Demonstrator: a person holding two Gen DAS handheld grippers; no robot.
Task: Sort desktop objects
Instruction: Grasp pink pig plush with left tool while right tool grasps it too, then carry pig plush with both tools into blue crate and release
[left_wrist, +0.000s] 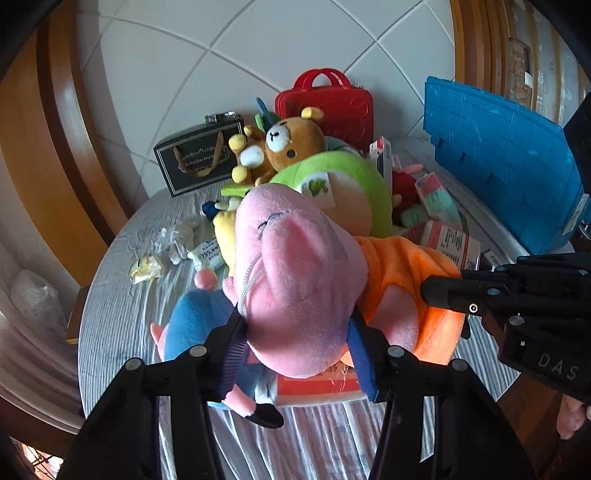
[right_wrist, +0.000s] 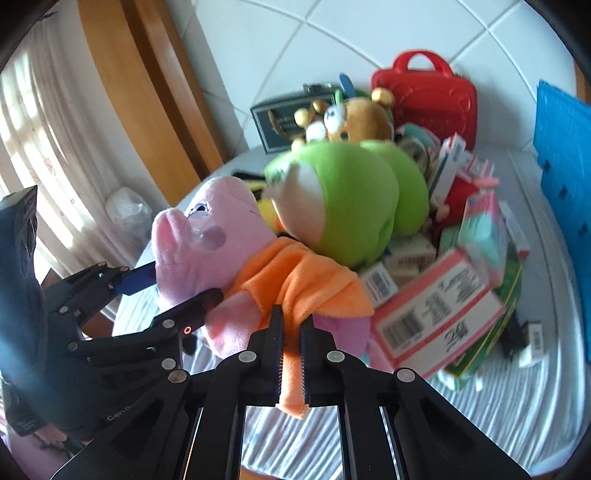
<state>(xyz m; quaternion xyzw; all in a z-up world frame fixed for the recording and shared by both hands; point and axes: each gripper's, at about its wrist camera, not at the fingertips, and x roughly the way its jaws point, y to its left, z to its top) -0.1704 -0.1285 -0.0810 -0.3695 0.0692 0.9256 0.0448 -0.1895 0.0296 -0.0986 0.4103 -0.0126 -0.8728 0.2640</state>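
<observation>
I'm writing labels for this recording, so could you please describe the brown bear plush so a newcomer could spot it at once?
Start at the red plastic case standing against the tiled wall at the back of the table. Just in front of it, atop the toy pile behind the green plush, sits the brown bear plush. It alone is brown, with yellow ears and a white muzzle.

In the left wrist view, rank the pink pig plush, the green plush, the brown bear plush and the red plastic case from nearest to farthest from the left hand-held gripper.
1. Pink pig plush in an orange dress: clamped in the left hand-held gripper.
2. Green plush toy: just behind the pig.
3. Brown bear plush: behind the green one, slightly left.
4. Red plastic carry case: at the back, against the tiled wall.
</observation>
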